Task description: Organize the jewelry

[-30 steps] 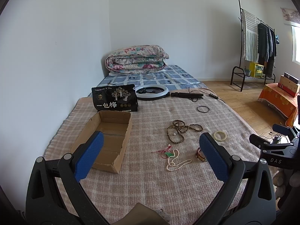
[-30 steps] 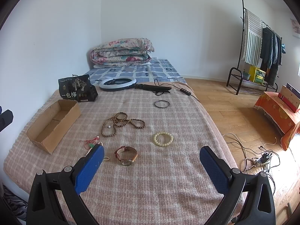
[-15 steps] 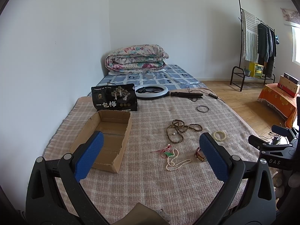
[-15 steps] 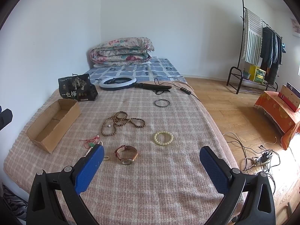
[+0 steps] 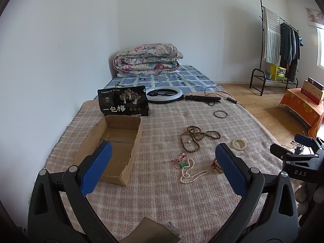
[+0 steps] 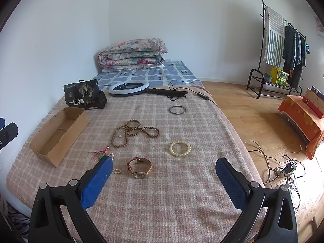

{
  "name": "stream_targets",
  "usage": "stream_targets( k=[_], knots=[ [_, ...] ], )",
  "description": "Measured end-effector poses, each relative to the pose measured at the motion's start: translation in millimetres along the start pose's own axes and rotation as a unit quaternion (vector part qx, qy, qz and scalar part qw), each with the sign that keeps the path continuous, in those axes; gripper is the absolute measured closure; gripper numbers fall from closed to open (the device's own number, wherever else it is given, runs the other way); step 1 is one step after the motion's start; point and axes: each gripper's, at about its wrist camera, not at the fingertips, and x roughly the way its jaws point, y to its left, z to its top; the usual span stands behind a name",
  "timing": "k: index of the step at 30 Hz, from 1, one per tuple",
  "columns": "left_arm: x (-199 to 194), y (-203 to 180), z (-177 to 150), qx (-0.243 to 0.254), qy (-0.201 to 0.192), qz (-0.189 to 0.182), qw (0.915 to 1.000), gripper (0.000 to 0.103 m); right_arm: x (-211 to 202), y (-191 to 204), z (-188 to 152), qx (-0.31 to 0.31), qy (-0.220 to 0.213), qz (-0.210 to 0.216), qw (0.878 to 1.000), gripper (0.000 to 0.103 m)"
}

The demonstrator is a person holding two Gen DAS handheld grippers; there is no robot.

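Blue-padded and spread wide, the right tool (image 6: 162, 179) hangs empty above the near edge of the bed (image 6: 182, 212), and the left tool (image 5: 162, 172) is likewise splayed and empty over the near left part of the plaid blanket. Nearest the right tool lies the watch (image 6: 139, 168), just ahead and a little left of its centre line, face tipped toward the near edge and its strap loop standing behind it, the long axis running roughly left to right across the bed. I judge the right hand the nearer one for it; in the left view the watch is half hidden behind the right-hand pad. Beside the watch toward the left edge lies the pearl necklace (image 5: 190, 174), its strand trailing toward the near right, touching the red cord with a green pendant (image 5: 181, 162); these sit straight ahead of the left tool. Farther in, toward the right edge, rests the pale bead bracelet (image 6: 179, 148), a flat ring with no long axis. Mid-bed, the brown bead necklace (image 6: 133, 132) sprawls with one loop reaching right. Beyond it lies the dark bangle (image 6: 177, 109). Along the left edge the empty cardboard box (image 6: 58, 133) stretches near to far, the likely destination, closer to the left tool.
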Motion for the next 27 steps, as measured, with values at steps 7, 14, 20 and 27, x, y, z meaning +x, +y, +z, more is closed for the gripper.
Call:
stream_targets(
  k=[7, 14, 20, 27],
  knots=[
    [24, 12, -3, -0.015, 0.042, -0.013, 0.9989, 0.0, 11, -5, 5, 0.012, 0.006, 0.002, 1.0, 0.0],
    [46, 20, 5, 0.008, 0.076, -0.011, 0.997, 0.0, 30, -15, 6, 0.022, 0.016, 0.01, 1.0, 0.0],
    [78, 28, 8, 0.017, 0.112, -0.037, 0.9929, 0.0, 46, -24, 12, 0.033, 0.033, 0.017, 0.999, 0.0],
    [102, 23, -8, 0.023, 0.124, -0.046, 0.9909, 0.0, 60, -23, 20, 0.042, 0.043, 0.034, 0.998, 0.0]
  ],
)
